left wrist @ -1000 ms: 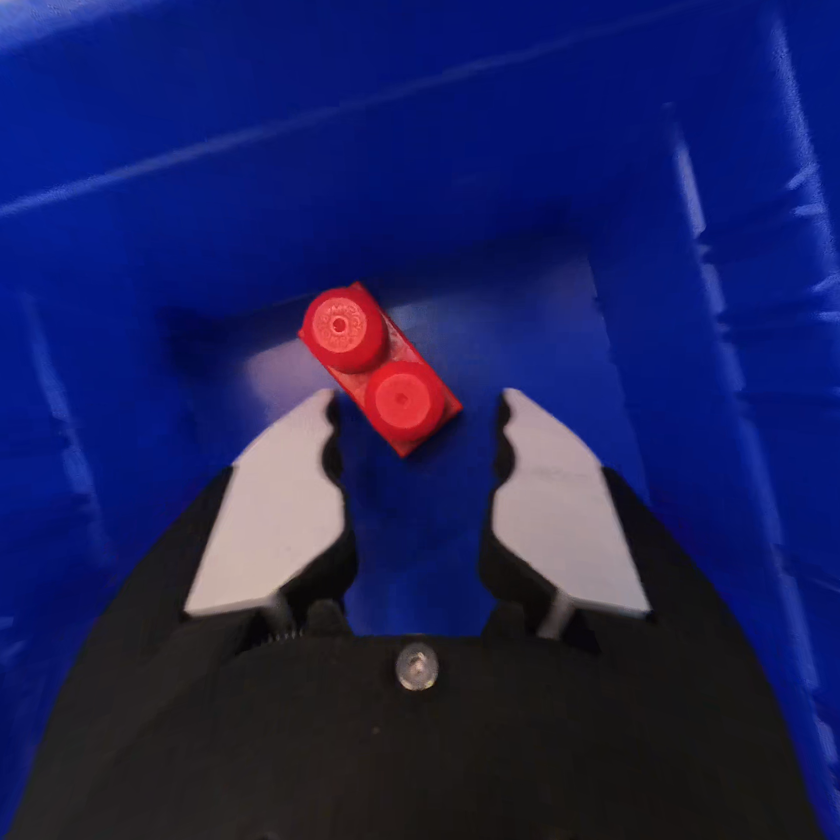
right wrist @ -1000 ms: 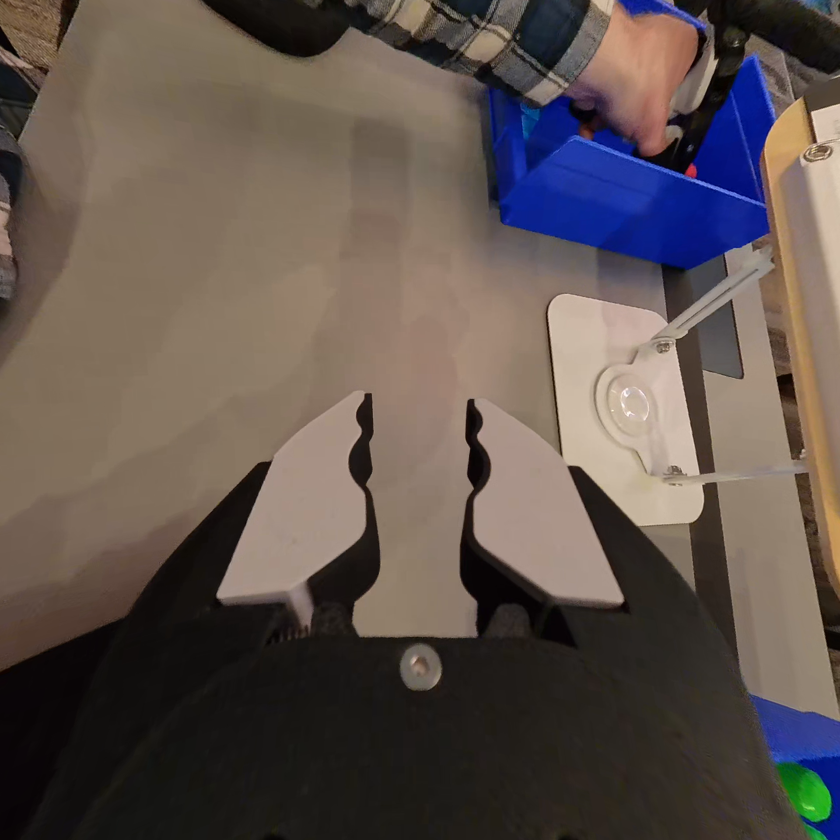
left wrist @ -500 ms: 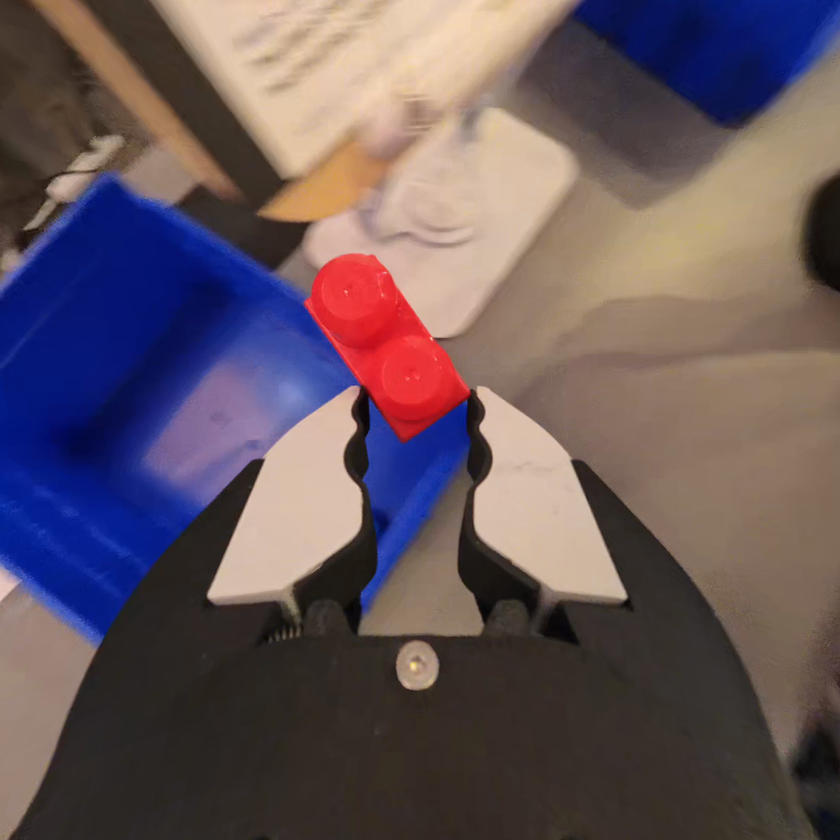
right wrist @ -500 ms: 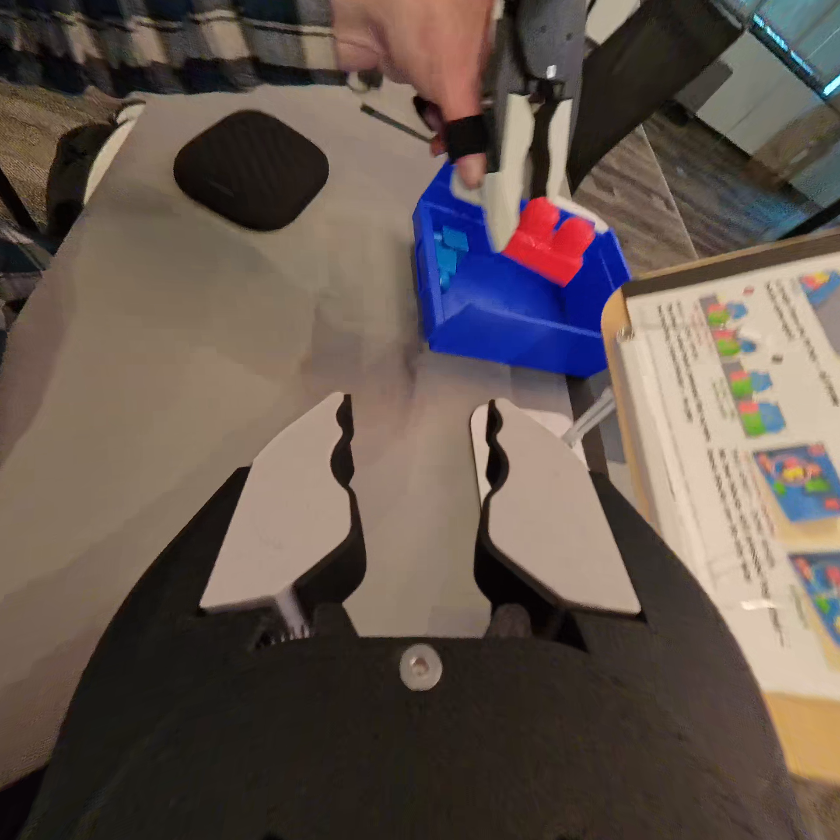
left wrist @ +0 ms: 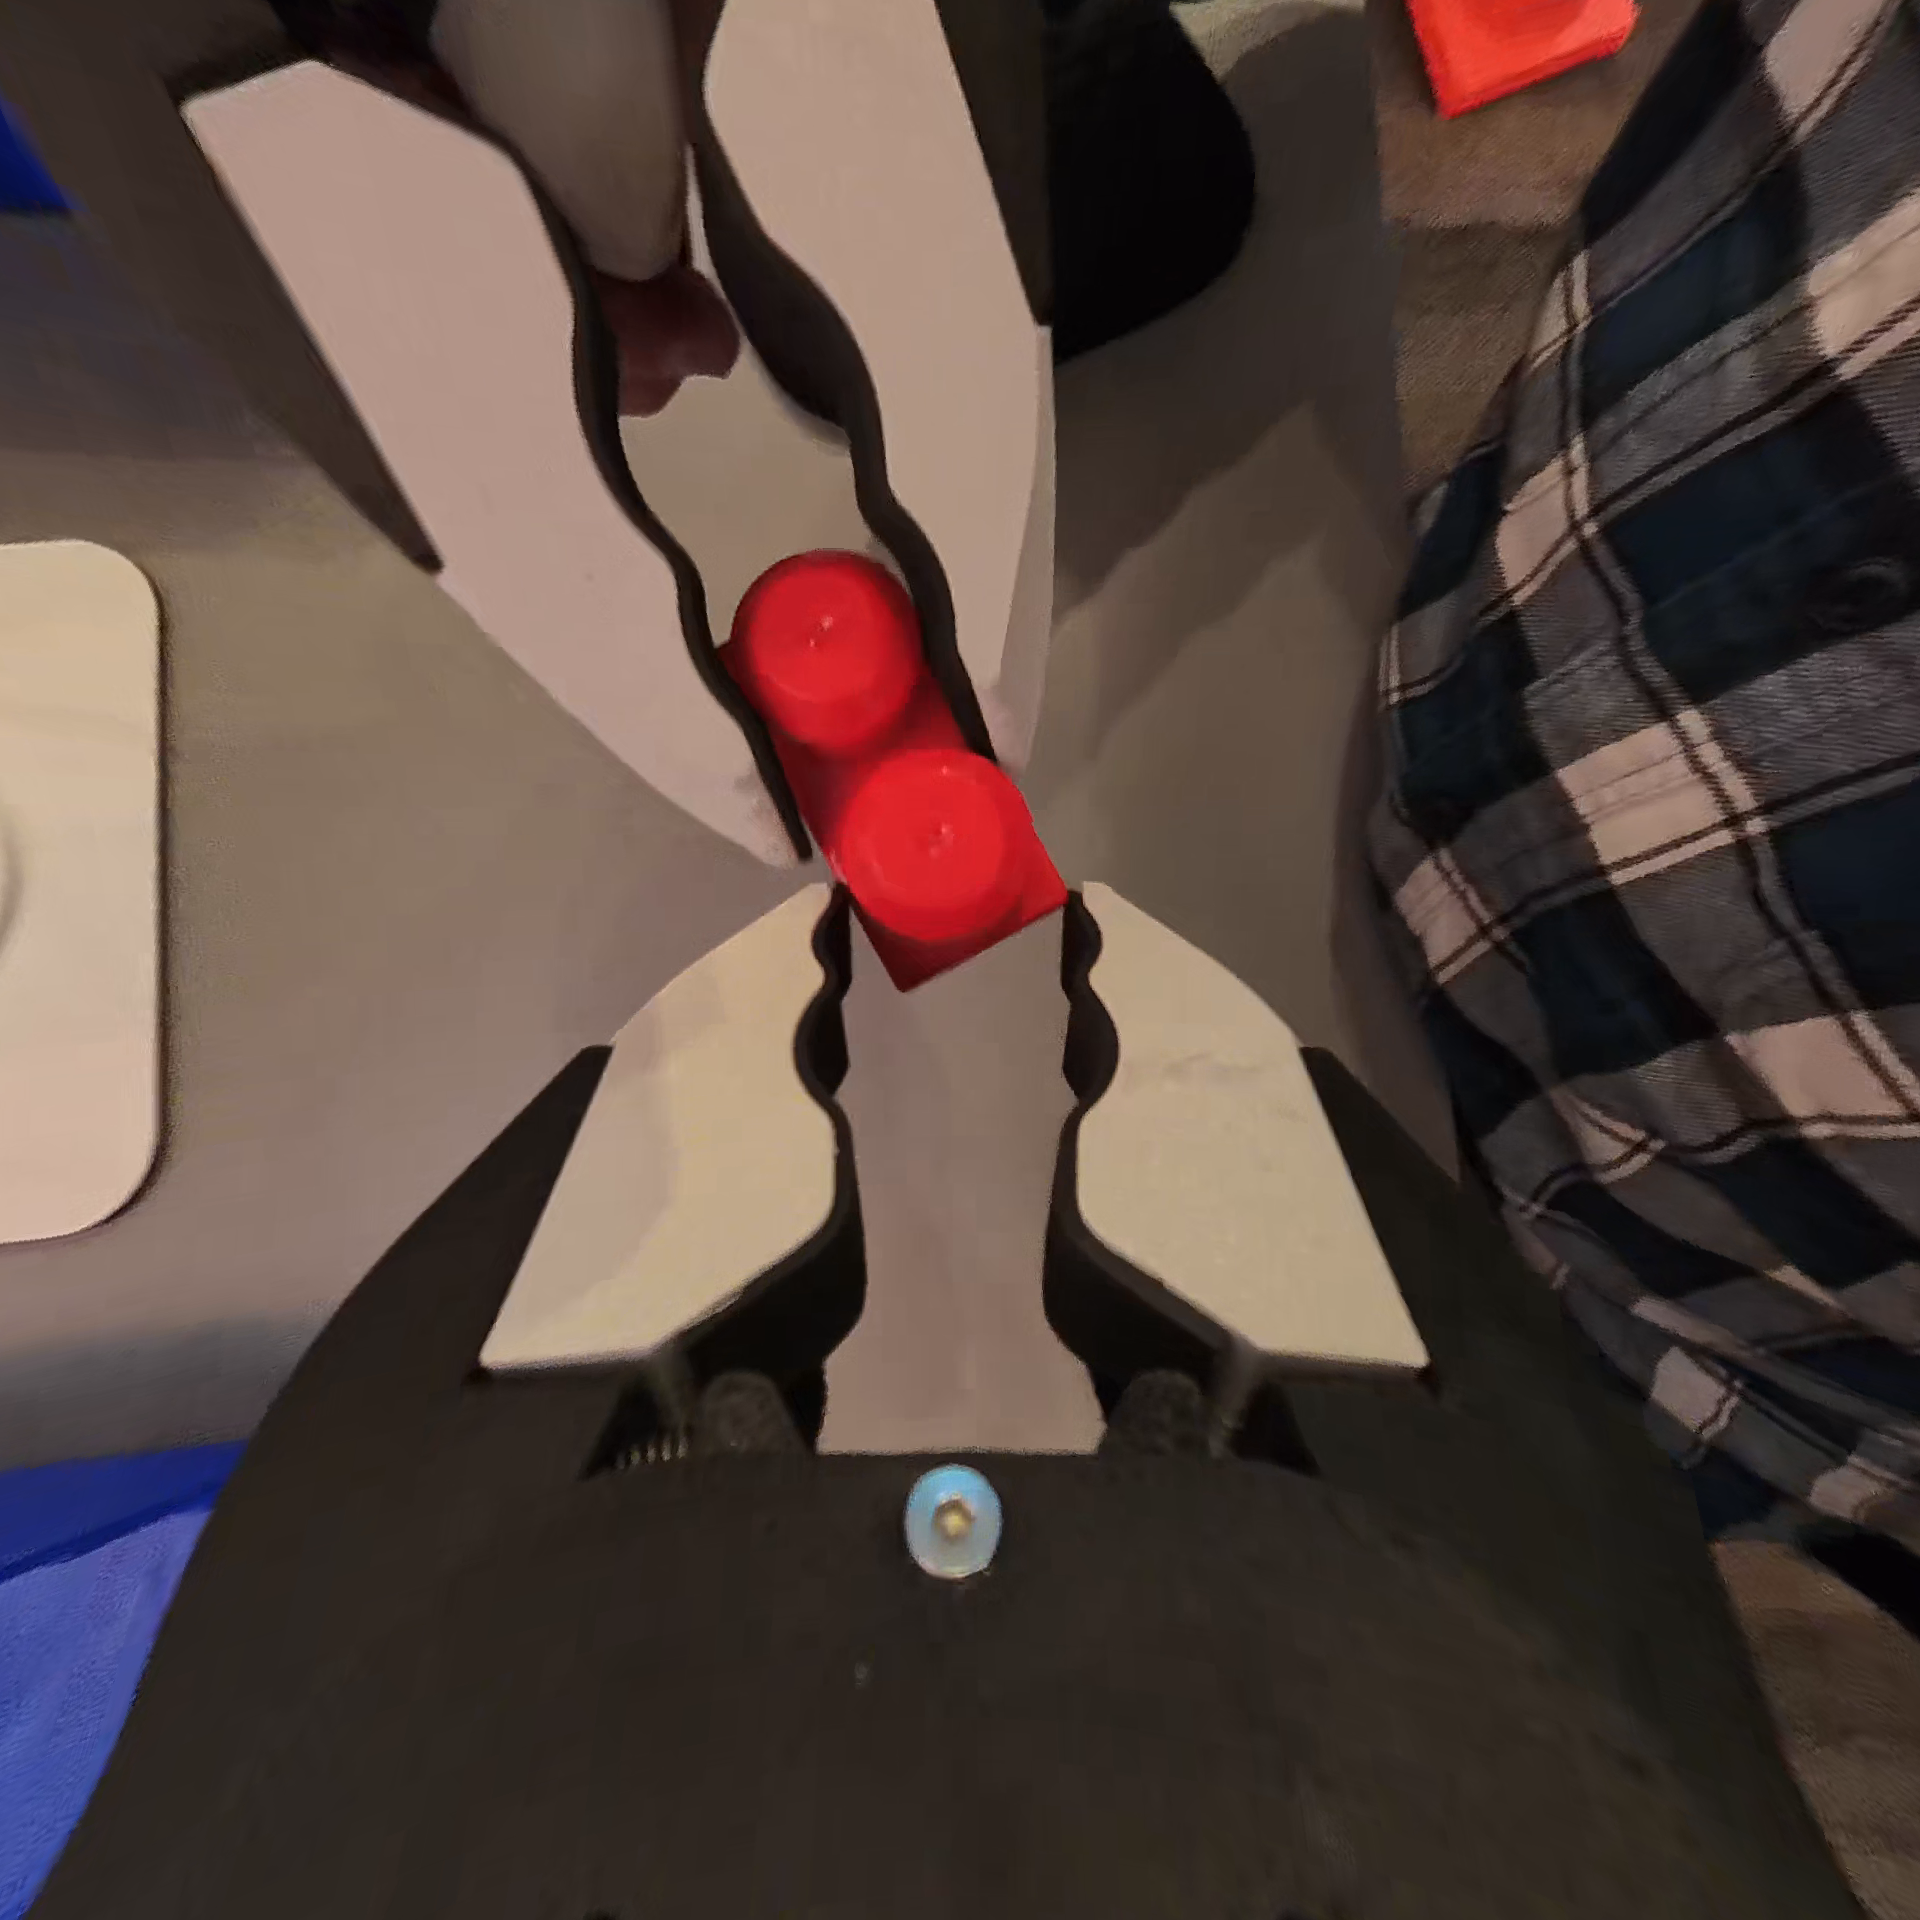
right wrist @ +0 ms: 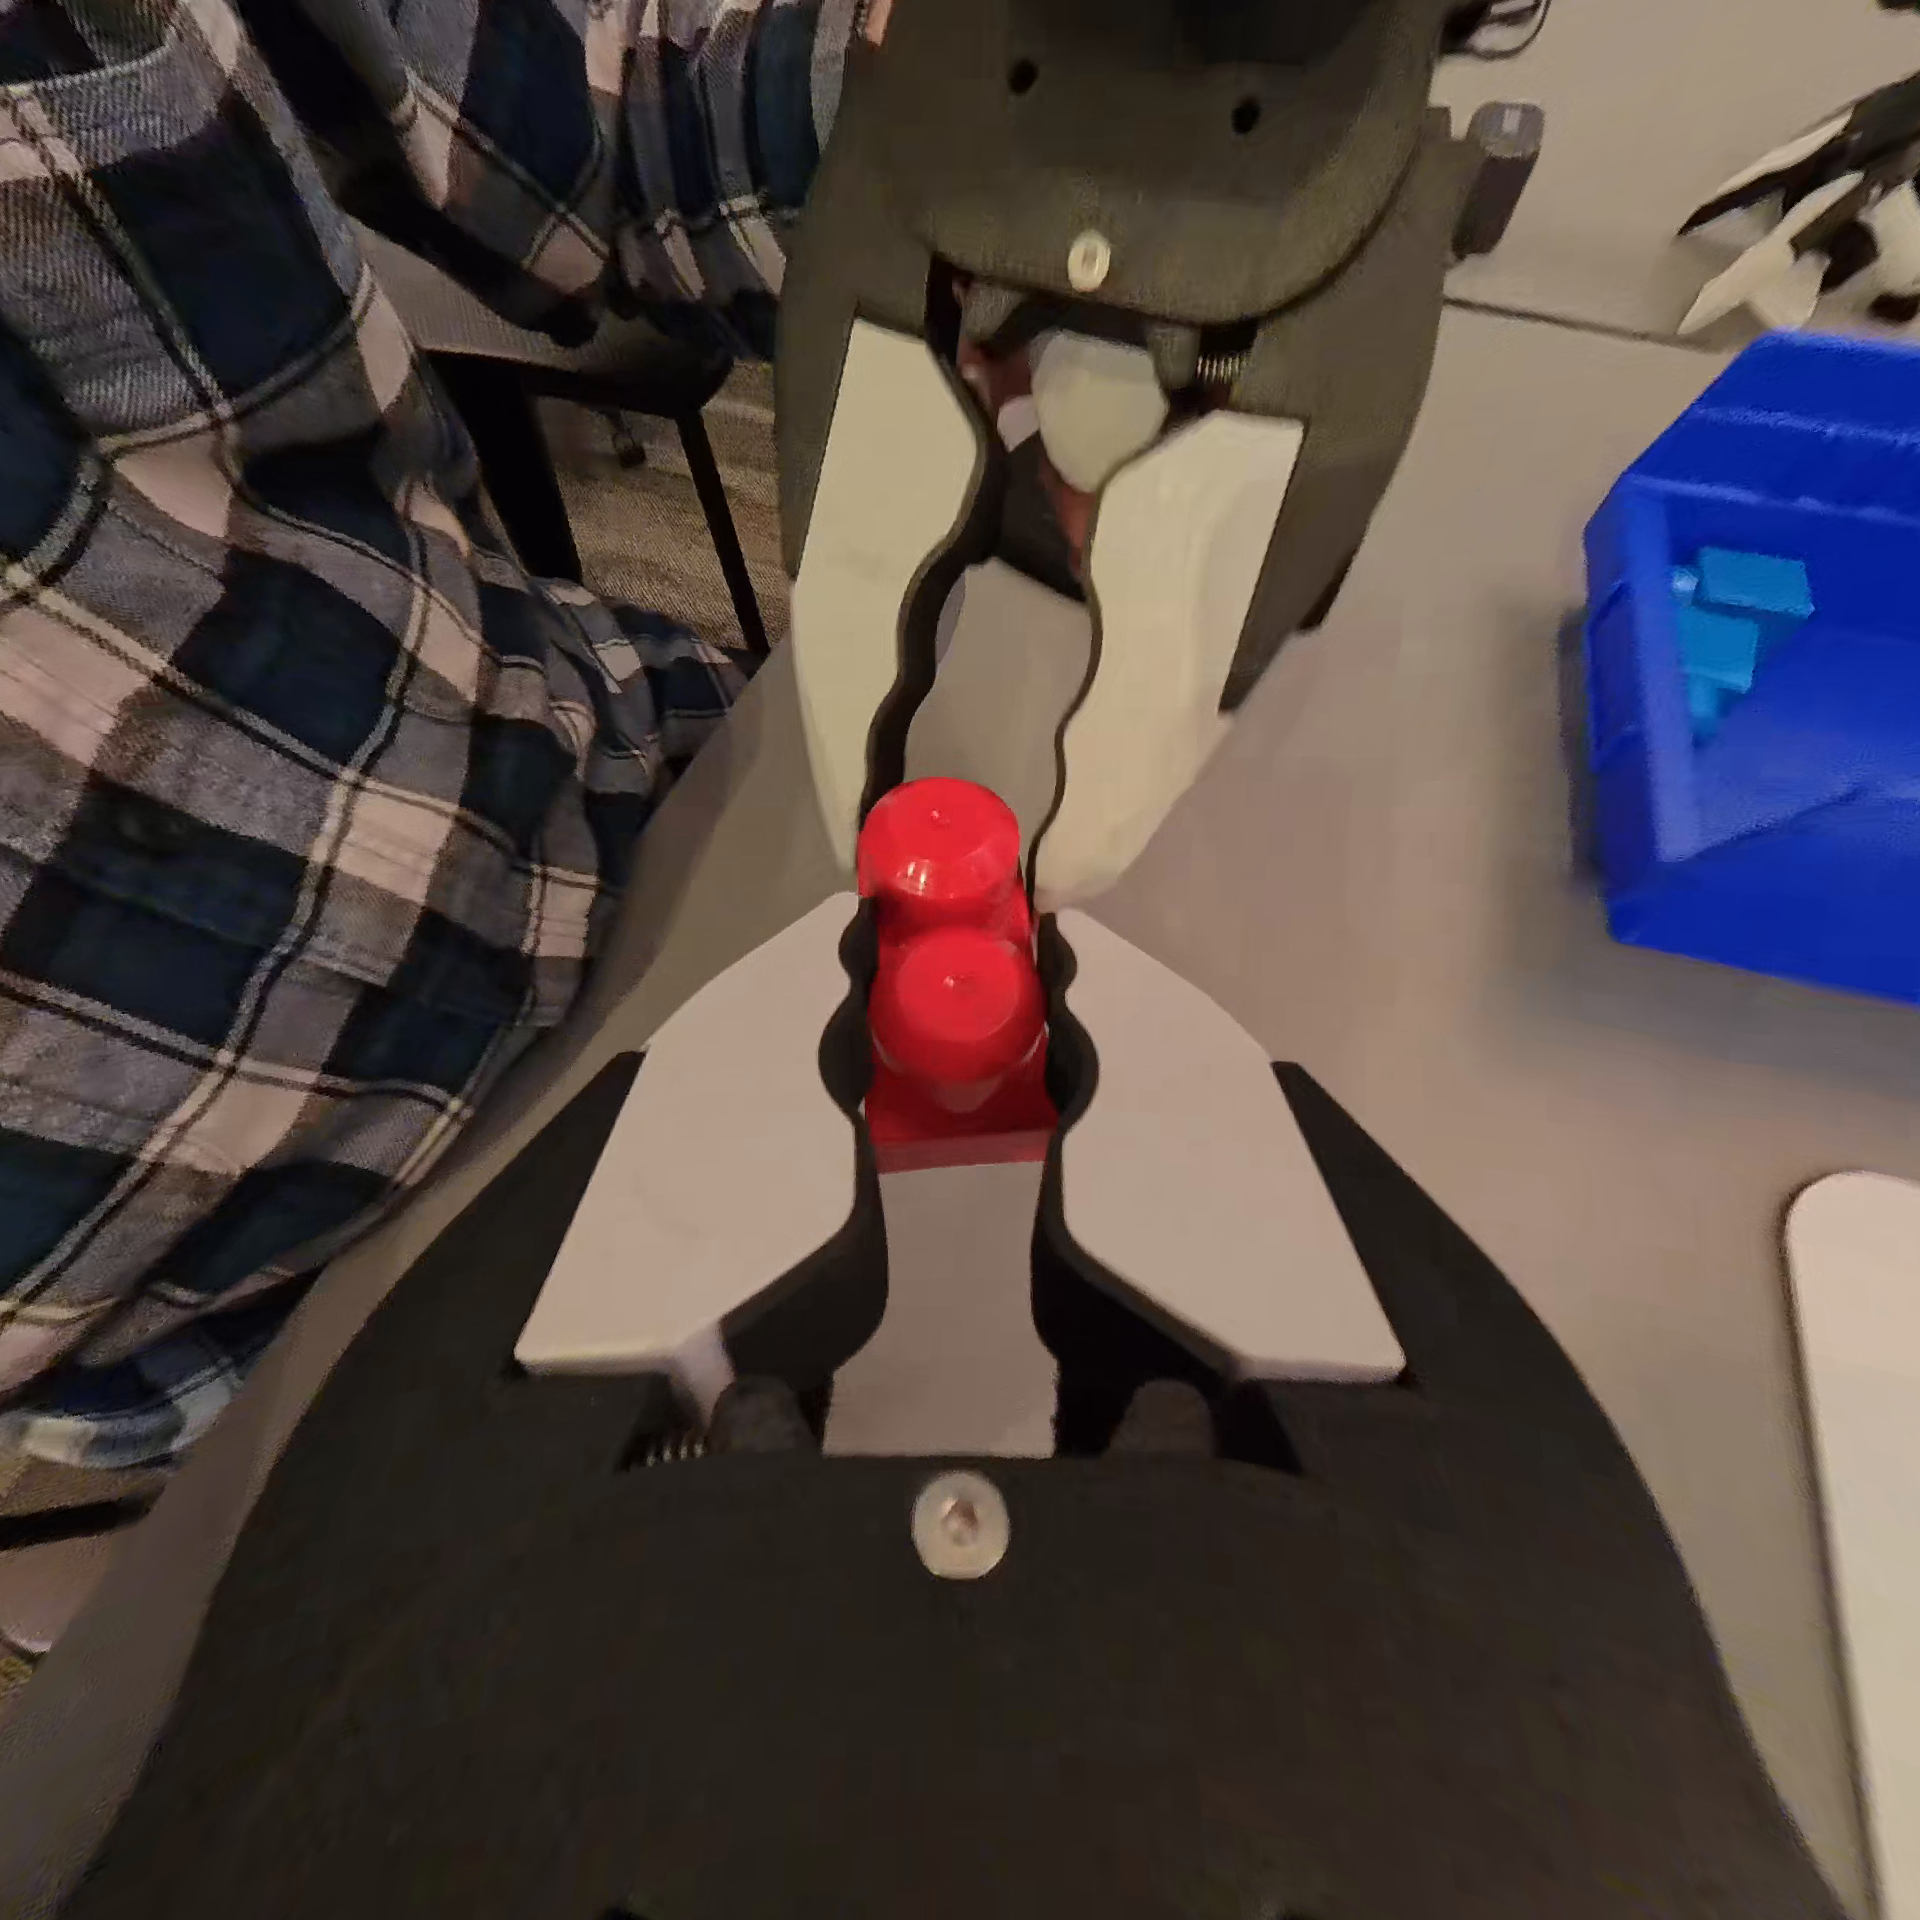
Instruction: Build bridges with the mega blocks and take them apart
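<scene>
My left tool (left wrist: 948, 914) and right tool (right wrist: 951, 925) meet tip to tip above the grey worktop (right wrist: 1455, 1039), both on one red two-stud block (right wrist: 956, 997). The right tool's jaws are closed on the block's long sides, pads pressing, with one stud deep between them. The left tool's fingertips (left wrist: 821, 914) sit at the block's (left wrist: 894, 769) near corner and appear to touch it on both sides. A blue bin (right wrist: 1766, 831) with blue blocks (right wrist: 1725, 634) stands well to the right.
</scene>
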A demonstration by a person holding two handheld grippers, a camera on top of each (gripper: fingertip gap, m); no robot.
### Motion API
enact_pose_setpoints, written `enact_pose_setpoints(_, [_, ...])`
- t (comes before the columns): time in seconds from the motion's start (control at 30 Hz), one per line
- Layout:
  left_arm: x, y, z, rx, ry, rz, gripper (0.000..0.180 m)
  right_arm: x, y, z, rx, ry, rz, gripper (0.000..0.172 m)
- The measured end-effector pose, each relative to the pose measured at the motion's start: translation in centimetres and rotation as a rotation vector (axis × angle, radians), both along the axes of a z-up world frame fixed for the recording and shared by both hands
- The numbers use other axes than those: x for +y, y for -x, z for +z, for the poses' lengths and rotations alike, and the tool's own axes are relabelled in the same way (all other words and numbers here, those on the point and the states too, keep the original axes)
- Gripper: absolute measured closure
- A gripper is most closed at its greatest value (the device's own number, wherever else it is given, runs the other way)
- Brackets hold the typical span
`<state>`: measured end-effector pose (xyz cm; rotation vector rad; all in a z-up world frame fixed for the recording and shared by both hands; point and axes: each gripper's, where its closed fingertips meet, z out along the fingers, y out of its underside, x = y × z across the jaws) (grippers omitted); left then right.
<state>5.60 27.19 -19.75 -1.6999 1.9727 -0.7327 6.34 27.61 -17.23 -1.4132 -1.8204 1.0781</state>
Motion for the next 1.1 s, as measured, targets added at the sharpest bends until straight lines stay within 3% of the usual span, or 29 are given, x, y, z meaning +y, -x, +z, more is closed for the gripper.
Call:
enact_pose_setpoints(0.1, [1.7, 1.9, -0.1, 0.014, -0.019, 0.07, 0.135, 1.7, -1.4, -1.2, 0.008, 0.01, -0.108, 0.142])
enact_pose_setpoints(0.23, [10.5, 9.1, 0.8, 0.139, -0.171, 0.3, 0.134, 5.1, -3.1, -4.5, -0.092, -0.025, -0.257, 0.143])
enact_pose_setpoints(0.37, [19.3, 17.5, -0.8, 0.409, -0.286, 0.413, 0.142, 6.6, -3.2, -7.7, -0.157, -0.042, -0.307, 0.142])
enact_pose_setpoints(0.47, [22.9, 22.4, -3.5, 0.643, -0.32, 0.353, 0.143, 6.9, -3.0, -8.8, -0.16, -0.046, -0.316, 0.143])
enact_pose_setpoints(0.53, [24.0, 24.5, -5.1, 0.736, -0.295, 0.319, 0.142, 6.9, -3.0, -9.1, -0.158, -0.049, -0.317, 0.142])
enact_pose_setpoints(0.7, [24.3, 24.8, -7.9, 0.73, -0.236, 0.205, 0.152, 7.1, -3.0, -9.4, -0.15, -0.048, -0.324, 0.143])
enact_pose_setpoints(0.93, [24.6, 22.7, -8.4, 0.645, -0.191, 0.142, 0.148, 7.2, -2.9, -10.9, -0.187, -0.065, -0.32, 0.142])
enact_pose_setpoints(1.07, [26.2, 22.3, -8.5, 0.647, -0.253, 0.168, 0.169, 7.0, -2.6, -11.1, -0.189, -0.074, -0.309, 0.142])
enact_pose_setpoints(1.1, [27.0, 22.4, -8.5, 0.661, -0.281, 0.194, 0.166, 6.9, -2.6, -11.1, -0.186, -0.073, -0.306, 0.142])
